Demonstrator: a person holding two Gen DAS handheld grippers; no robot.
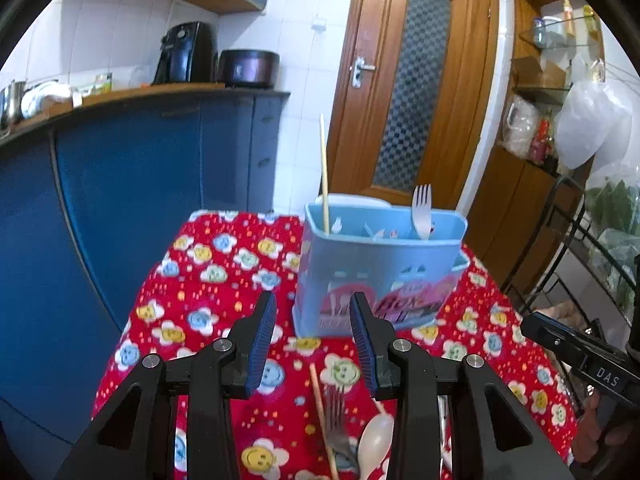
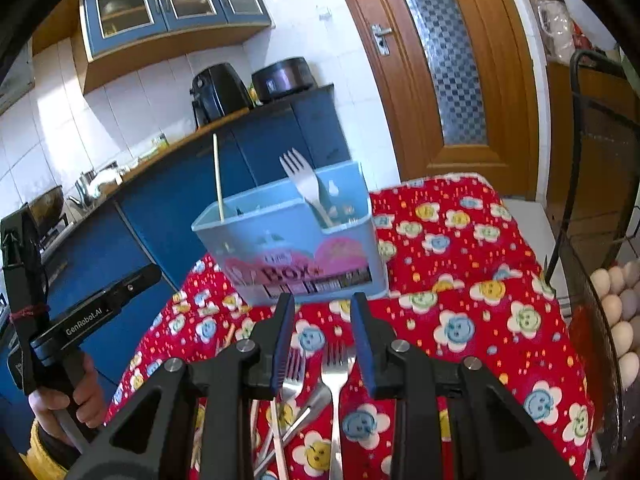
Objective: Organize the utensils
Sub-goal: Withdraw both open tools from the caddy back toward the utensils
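Observation:
A light blue utensil holder (image 1: 376, 272) (image 2: 296, 244) stands on a red flowered tablecloth (image 1: 224, 280) (image 2: 460, 280). A chopstick (image 1: 324, 176) (image 2: 218, 176) and a white plastic fork (image 1: 422, 210) (image 2: 306, 184) stand in it. My left gripper (image 1: 313, 304) is open and empty, in front of the holder. Below it lie a chopstick (image 1: 322, 416), a metal fork (image 1: 338, 428) and a white spoon (image 1: 374, 440). My right gripper (image 2: 322, 306) is open and empty above several metal forks (image 2: 334, 380) and other cutlery (image 2: 294, 420).
A blue kitchen counter (image 1: 132, 184) runs along the left, with an air fryer (image 1: 188, 52) and a pot (image 1: 248, 68). A wooden door (image 1: 416, 80) is behind the table. A wire rack (image 1: 580, 248) stands on the right, with eggs (image 2: 618, 312) beside the table.

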